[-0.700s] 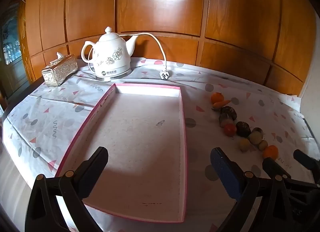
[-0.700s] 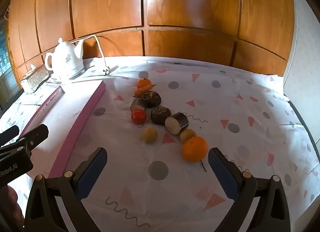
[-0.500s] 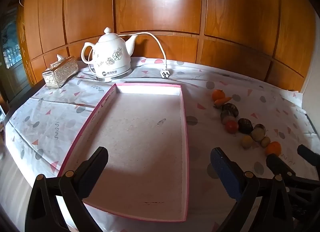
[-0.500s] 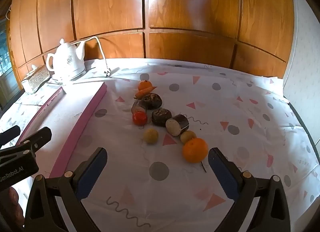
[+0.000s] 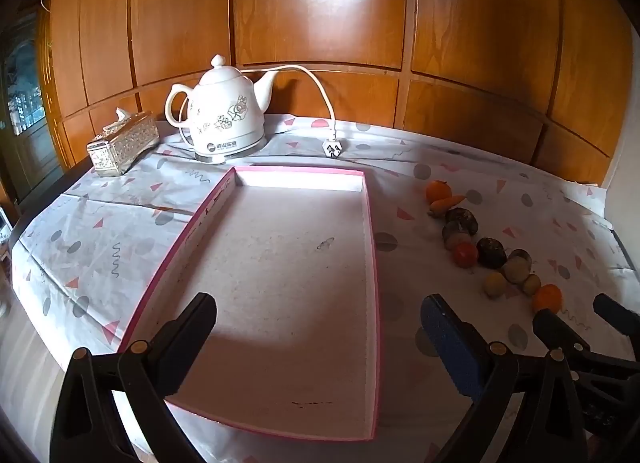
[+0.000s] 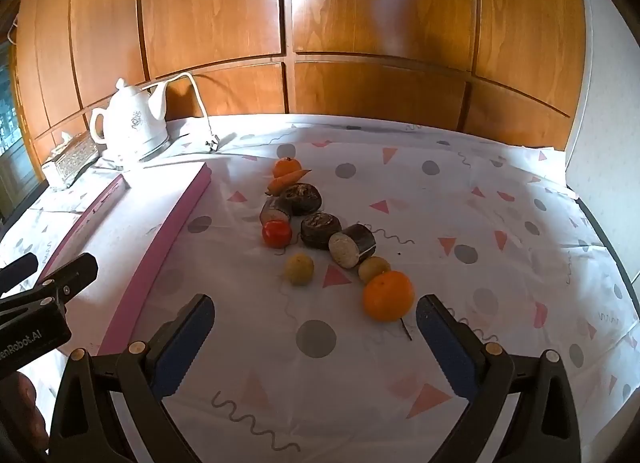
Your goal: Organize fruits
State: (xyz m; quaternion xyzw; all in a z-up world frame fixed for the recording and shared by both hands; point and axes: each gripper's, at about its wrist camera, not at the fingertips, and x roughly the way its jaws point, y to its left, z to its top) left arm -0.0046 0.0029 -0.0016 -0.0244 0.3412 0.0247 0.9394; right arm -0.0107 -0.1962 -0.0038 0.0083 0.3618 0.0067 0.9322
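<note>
A pink-rimmed white tray (image 5: 370, 223) lies empty on the patterned tablecloth; its edge shows in the right wrist view (image 6: 176, 219). A row of produce lies to its right: a near orange (image 6: 387, 296), two yellowish small fruits (image 6: 299, 269), a cut dark cylinder (image 6: 352, 245), dark round pieces (image 6: 320, 229), a red tomato (image 6: 277, 233), a carrot (image 6: 288, 181) and a far orange (image 6: 286, 166). My left gripper (image 5: 316, 333) is open above the tray's near end. My right gripper (image 6: 314, 327) is open, just short of the near orange.
A white teapot (image 5: 224, 119) with a cord and plug (image 5: 332, 149) stands behind the tray. A silver tissue box (image 5: 120, 143) sits at the back left. Wooden panelling (image 6: 360, 43) backs the table. The table edge runs on the right (image 6: 612, 247).
Both grippers have moved slightly, so the tray and the fruit row sit a little lower and nearer in view. Both stay open and empty.
</note>
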